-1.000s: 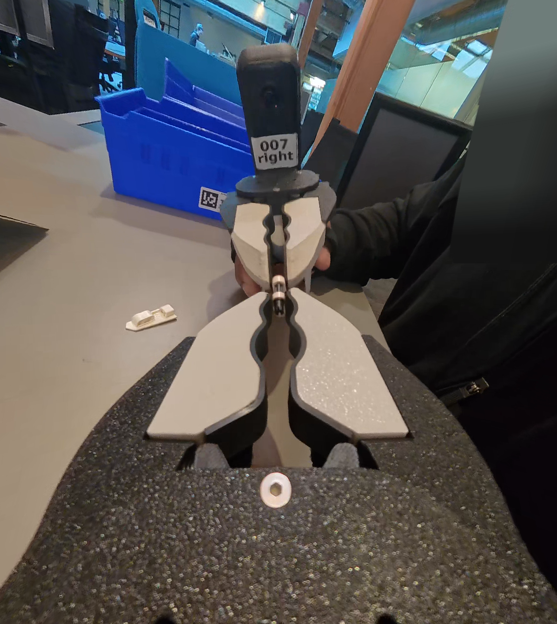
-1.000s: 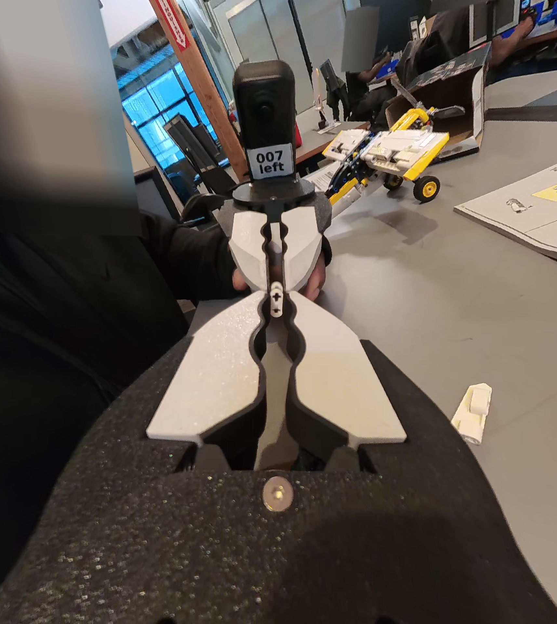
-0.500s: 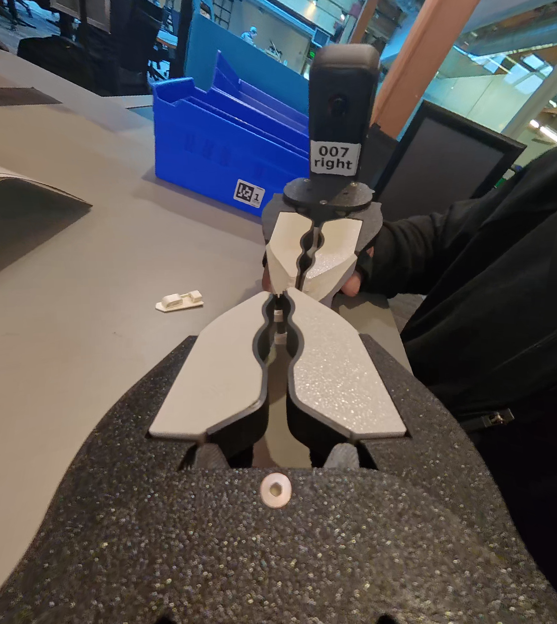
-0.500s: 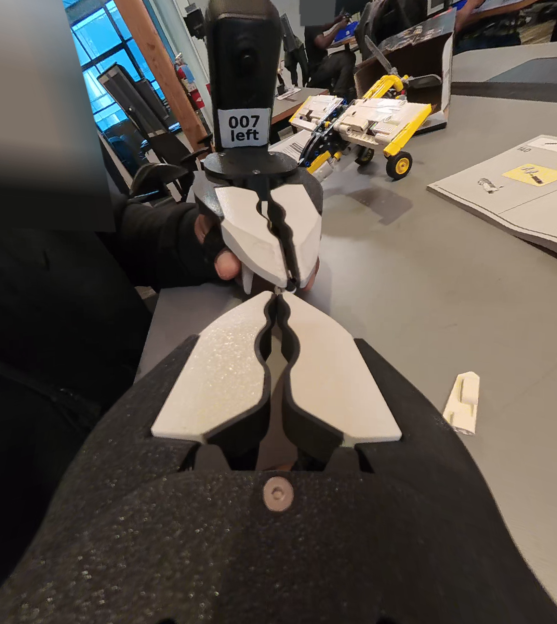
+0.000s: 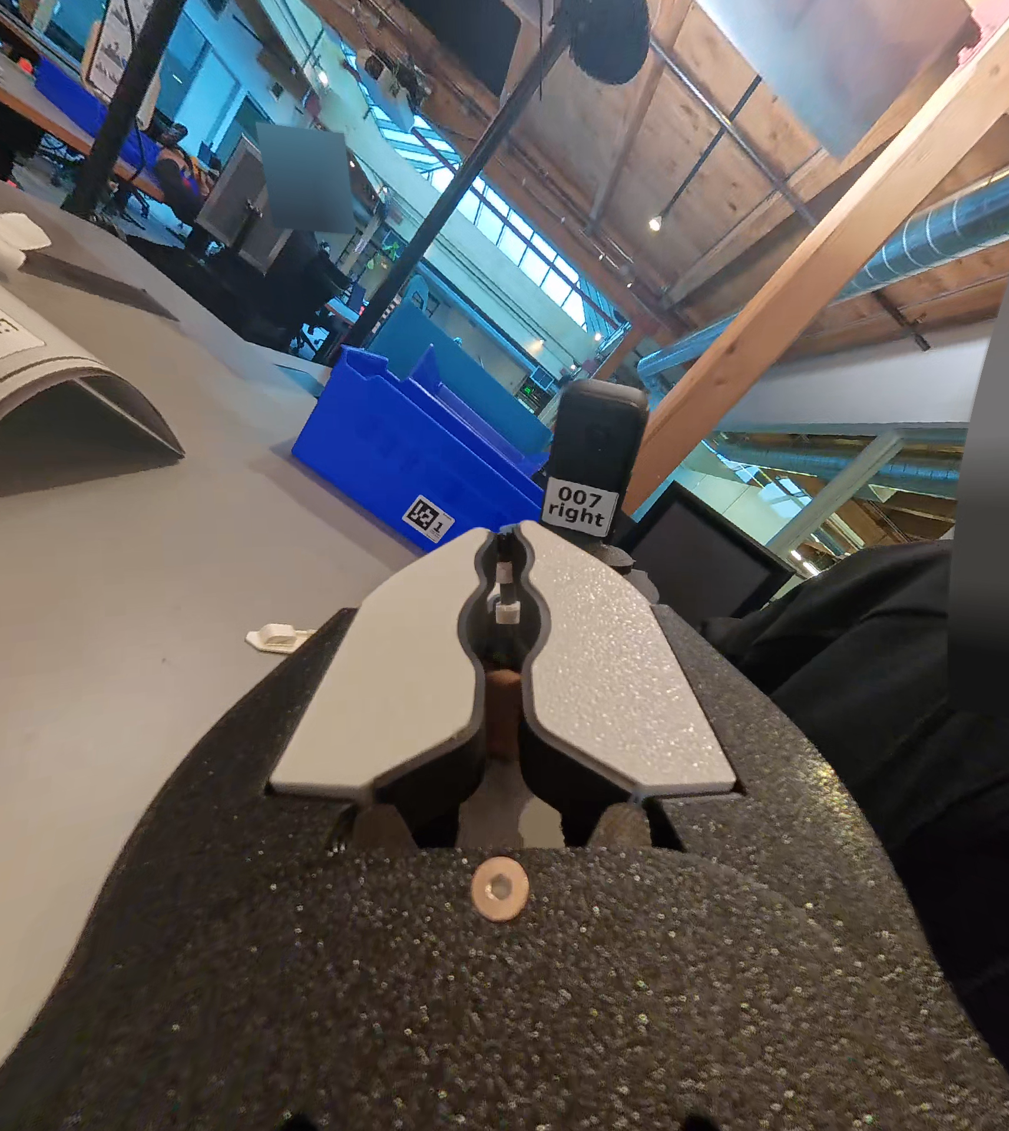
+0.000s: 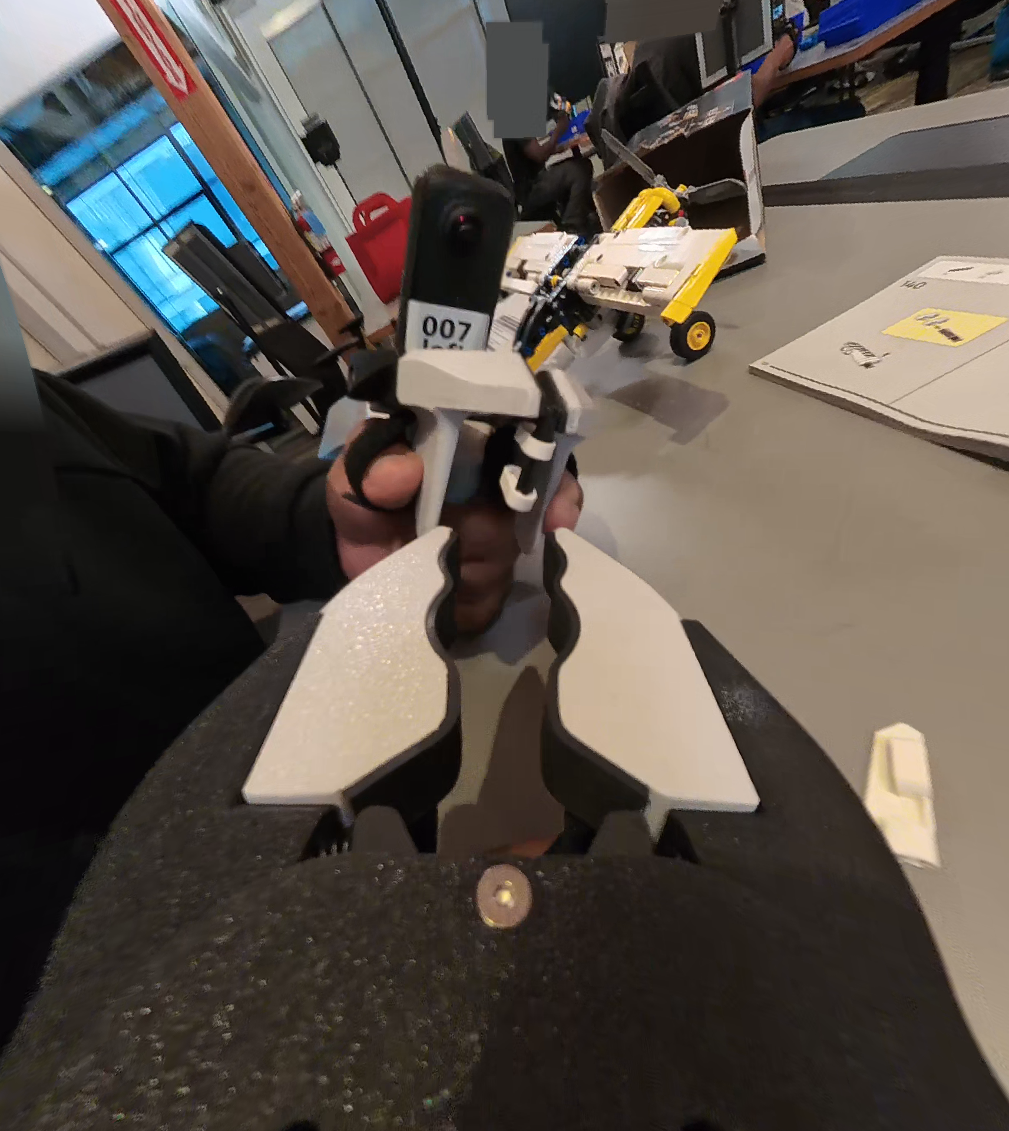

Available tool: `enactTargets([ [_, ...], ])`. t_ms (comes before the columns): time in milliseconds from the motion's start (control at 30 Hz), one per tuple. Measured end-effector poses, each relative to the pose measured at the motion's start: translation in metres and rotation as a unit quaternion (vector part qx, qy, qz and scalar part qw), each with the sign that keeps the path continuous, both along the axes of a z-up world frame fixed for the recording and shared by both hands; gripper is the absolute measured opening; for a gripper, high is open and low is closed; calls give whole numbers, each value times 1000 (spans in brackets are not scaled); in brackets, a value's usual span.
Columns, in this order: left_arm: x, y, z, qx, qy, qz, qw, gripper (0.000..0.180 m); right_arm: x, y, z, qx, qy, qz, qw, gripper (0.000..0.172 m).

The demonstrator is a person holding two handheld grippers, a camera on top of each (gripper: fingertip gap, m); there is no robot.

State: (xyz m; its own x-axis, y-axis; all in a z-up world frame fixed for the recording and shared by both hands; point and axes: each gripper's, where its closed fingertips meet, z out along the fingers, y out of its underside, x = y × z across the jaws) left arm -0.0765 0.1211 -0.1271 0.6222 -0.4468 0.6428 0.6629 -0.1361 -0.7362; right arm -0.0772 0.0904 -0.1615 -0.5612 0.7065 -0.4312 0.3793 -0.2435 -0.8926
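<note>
Left wrist view shows a thin black rod with small white collars [image 5: 506, 612] lying lengthwise in the narrow slot of the left claw [image 5: 505, 538], whose grey fingers are closed on it near their tips. The right wrist view shows the same rod standing out below that claw, in front of the person's hand [image 6: 379, 502] that holds it. The right claw [image 6: 503, 544] faces it from just beside, its two fingers parted with nothing between them. Both are held above the grey surface [image 5: 92, 612]. On it, a small white plastic piece [image 6: 899, 795] lies near the right claw. Farther off are a blue plastic bin [image 5: 404, 453], an open printed booklet [image 6: 918, 367] and a yellow-and-white brick-built model vehicle [image 6: 624, 275].
</note>
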Motion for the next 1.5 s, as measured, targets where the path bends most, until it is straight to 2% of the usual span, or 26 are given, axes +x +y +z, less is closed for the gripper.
enactTargets([
  [133, 3, 0, 0, 5, 14, 2, 1000, 4, -2, 0, 10, -65, -4, -4, 998, 21],
  [333, 5, -1, 0, 7, 18, -4, 1000, 4, -1, 8, 14, -85, -1, -11, 996, 9],
  [533, 12, -2, -6, -13, 71, -20, 997, 4, 3, 7, 8, -24, 2, -2, 1000, 8],
  [833, 24, -6, -17, -55, 147, -80, 984, 5, 10, 7, -7, 94, 5, 21, 995, 7],
  [1267, 24, -8, -25, -71, 205, -87, 972, 7, 13, 11, -12, 144, 11, 22, 989, 7],
  [1500, 30, -14, -37, -76, 311, -94, 943, 6, 17, 9, -23, 203, 2, 38, 978, 7],
])
